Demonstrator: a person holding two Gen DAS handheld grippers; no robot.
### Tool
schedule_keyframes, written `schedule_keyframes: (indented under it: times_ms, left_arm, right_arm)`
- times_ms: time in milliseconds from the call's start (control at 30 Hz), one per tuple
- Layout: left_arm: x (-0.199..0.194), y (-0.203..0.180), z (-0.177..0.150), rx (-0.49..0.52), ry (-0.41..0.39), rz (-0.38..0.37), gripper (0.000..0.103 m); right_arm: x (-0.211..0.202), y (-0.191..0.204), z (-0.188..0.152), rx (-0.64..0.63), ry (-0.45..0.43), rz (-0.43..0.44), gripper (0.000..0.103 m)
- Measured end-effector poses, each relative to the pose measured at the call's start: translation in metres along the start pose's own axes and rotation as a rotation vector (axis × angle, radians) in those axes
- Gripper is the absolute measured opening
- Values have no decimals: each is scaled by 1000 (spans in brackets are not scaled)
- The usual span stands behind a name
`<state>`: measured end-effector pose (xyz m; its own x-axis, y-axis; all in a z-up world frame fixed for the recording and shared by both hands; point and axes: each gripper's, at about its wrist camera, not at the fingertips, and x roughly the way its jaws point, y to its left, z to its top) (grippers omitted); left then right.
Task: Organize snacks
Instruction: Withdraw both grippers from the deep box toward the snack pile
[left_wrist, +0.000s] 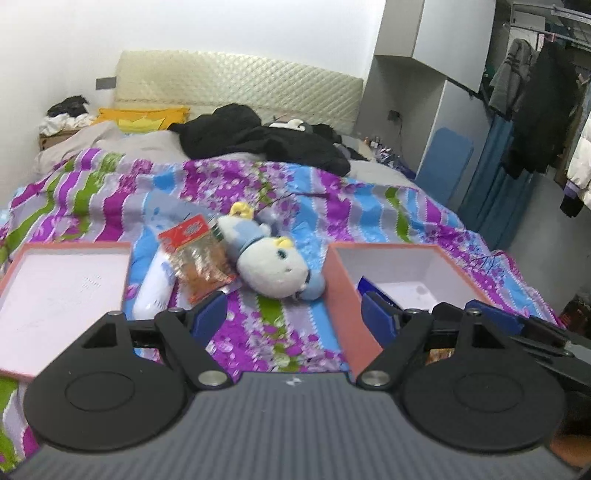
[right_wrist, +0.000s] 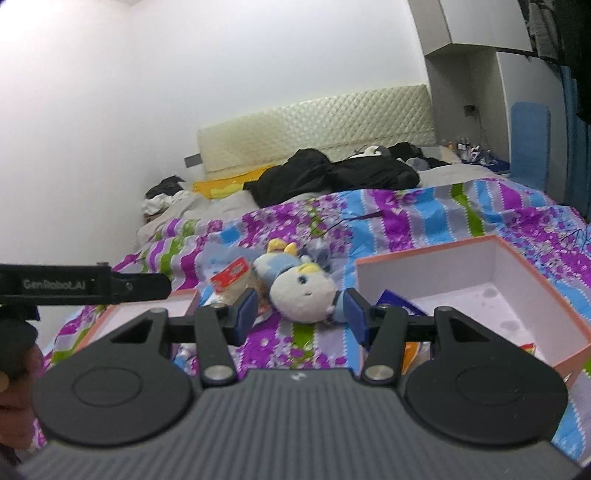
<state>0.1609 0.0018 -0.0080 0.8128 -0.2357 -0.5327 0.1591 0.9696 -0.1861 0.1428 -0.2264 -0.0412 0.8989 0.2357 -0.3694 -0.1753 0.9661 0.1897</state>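
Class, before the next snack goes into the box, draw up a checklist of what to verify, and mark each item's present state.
1. Left gripper open and empty: ok.
2. Right gripper open and empty: ok.
3. Snack bag reachable on the bedspread, not covered: ok.
4. Pink box open, with room inside: ok.
5. Plush toy clear of the bag: not ok, it lies against it.
6. Lid out of the way: ok.

The left gripper (left_wrist: 293, 317) is held with its jaws wide apart and empty above a striped floral bedspread (left_wrist: 258, 332). Ahead of it, a red-topped snack bag (left_wrist: 197, 253) is seen lying against a white bottle (left_wrist: 153, 286), just beside a plush toy (left_wrist: 271, 264). An upturned box lid (left_wrist: 55, 295) is placed at the left and an open pink box (left_wrist: 410, 273) at the right, with a blue packet (left_wrist: 365, 286) seen inside.
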Motion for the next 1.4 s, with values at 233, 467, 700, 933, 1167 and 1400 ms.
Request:
schedule_keyframes:
  times_ms: [233, 467, 700, 933, 1167, 1400]
  left_arm:
    - [-1, 28, -37, -33, 35, 15, 83]
    - [10, 56, -74, -73, 103, 43, 83]
    - [31, 85, -95, -117, 129, 73, 83]
    - [69, 125, -88, -141, 108, 112, 83]
    - [131, 166, -60, -192, 98, 93, 83]
    - [216, 181, -20, -195, 139, 33, 84]
  right_arm:
    - [5, 21, -29, -11, 43, 38, 54]
    - [18, 31, -62, -5, 99, 73, 54]
    - [44, 42, -80, -13, 141, 108, 54]
    - [89, 51, -84, -44, 156, 131, 54]
    - [162, 51, -93, -38, 155, 120, 54]
    - [244, 45, -99, -18, 133, 120, 54]
